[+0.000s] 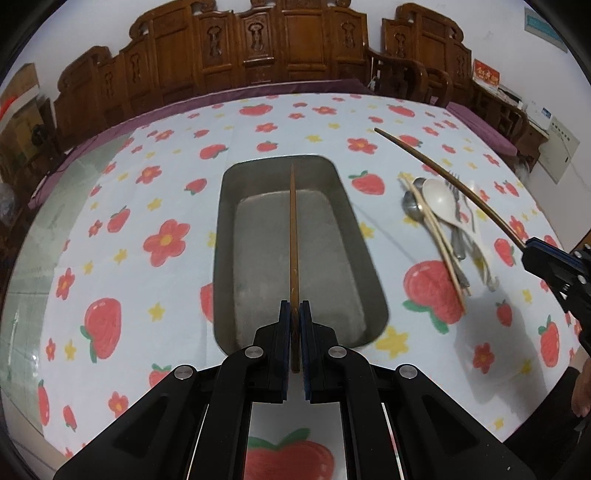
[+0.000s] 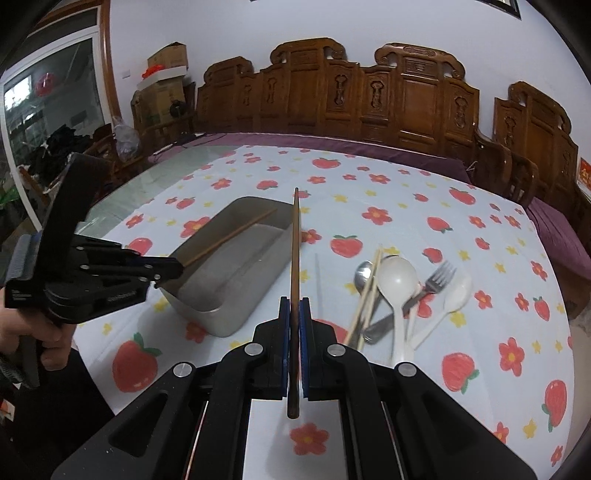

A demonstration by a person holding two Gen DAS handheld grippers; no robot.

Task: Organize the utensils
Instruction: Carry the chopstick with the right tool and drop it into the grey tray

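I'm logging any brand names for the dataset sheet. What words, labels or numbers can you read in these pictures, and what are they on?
None can be read for certain.
Red sign on the furniture at the right: pale characters, too blurred.
Blue notice on the wall: too small.
Left gripper body: pale lettering, blurred.
Cardboard boxes: no legible print.

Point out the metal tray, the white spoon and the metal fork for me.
metal tray (image 1: 255, 221), left wrist view, bare floor left of the chopstick.
white spoon (image 2: 399, 277), right wrist view, middle of its bowl.
metal fork (image 2: 439, 277), right wrist view, base of its tines.
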